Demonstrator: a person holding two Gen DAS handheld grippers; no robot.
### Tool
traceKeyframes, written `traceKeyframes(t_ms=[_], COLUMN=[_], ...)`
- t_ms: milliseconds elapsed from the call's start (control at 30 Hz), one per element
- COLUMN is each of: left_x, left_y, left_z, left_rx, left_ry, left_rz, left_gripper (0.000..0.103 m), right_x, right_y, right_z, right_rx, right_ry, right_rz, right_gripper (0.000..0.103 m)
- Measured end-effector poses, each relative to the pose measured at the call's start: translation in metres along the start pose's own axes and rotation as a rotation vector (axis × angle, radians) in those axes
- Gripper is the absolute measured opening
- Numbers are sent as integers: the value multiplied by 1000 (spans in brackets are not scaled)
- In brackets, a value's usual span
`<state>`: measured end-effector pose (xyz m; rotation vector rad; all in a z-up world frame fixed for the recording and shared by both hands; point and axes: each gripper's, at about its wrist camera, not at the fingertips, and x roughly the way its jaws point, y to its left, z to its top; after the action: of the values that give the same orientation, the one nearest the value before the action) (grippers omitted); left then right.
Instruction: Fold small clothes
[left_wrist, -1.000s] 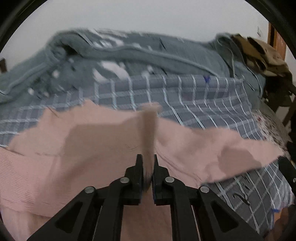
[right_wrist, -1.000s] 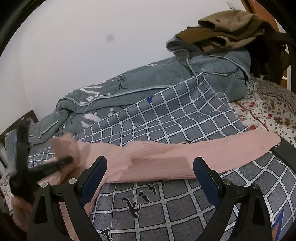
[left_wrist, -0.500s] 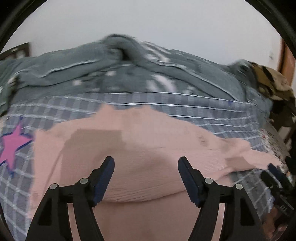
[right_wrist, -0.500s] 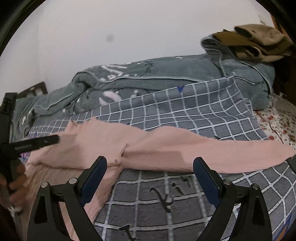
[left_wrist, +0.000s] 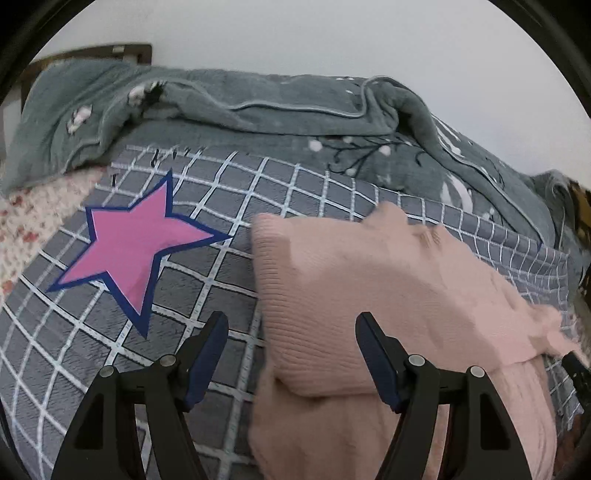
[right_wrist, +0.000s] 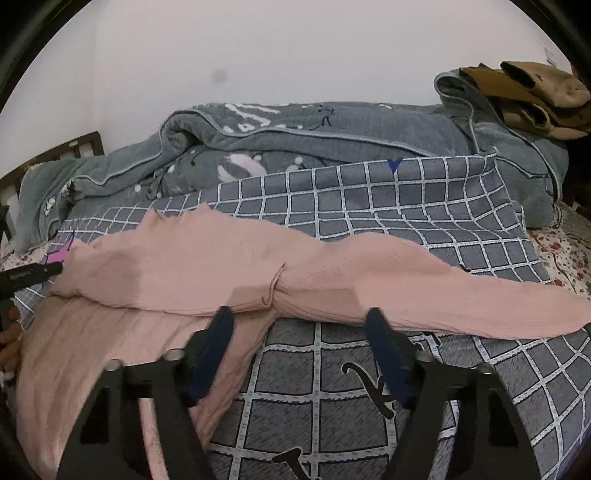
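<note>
Pink garment (right_wrist: 229, 269) on checked blanket (right_wrist: 369, 199) — lower part cut off; left claw (left_wrist: 291, 328) and right claw (right_wrist: 299, 325) both wide, empty.

Pink ribbed knit garment (right_wrist: 207, 273) lies partly folded, one sleeve stretched out flat.
</note>
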<state>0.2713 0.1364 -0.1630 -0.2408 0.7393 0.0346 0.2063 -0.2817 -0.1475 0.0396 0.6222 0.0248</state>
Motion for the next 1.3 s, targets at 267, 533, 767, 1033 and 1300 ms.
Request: traceKeyframes(t_ms=[267, 533, 767, 1033, 1300], left_x=[29, 30, 37, 33, 26], left_y=[15, 18, 14, 8, 5], left_z=[6, 5, 3, 0, -4], left_rx=[-97, -138, -136, -109, -94], left_ry=[59, 18, 38, 33, 17], left_rz=[-96, -131, -92, -59, -64], left_gripper=[45, 15, 19, 26, 33], right_x=[17, 71, 64, 58, 53], right_y=[0, 15, 11, 19, 20], right_z=[24, 25, 23, 20, 18], right_rx=[83, 53, 61, 15, 5], right_ry=[43, 183, 139, 125, 120], right_rz=[60, 113, 144, 108, 112], right_gripper=[45, 43, 4, 2, 3])
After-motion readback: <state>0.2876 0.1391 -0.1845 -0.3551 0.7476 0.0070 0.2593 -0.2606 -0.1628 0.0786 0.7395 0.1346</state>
